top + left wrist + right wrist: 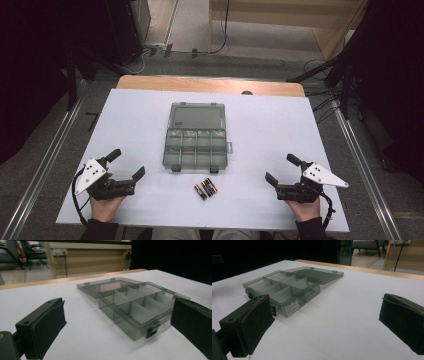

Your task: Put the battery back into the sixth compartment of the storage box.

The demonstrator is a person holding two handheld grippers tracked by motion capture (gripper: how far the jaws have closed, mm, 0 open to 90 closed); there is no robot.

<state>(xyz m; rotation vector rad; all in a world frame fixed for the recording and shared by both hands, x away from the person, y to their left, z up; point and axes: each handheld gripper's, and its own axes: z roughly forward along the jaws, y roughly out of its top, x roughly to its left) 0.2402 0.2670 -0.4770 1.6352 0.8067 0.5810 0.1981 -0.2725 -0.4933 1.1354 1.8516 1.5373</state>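
Observation:
A clear grey compartment box [195, 147] lies open in the middle of the white table, its lid [196, 116] folded flat toward the far side. Its divided compartments [140, 305] look empty, also from the right gripper view [279, 288]. Three black-and-orange batteries [205, 188] lie side by side just in front of the box. My left gripper [129, 164] rests at the near left, open, with nothing between its pads [47, 327]. At the near right my right gripper [283, 169] stands open and empty, one of its pads [252, 327] low at the left.
The white table top [130, 115] sits on a wooden board whose far edge [210, 84] shows. Cables and dark stands lie on the floor beyond and to the right. A metal rail [50, 160] runs along the left side.

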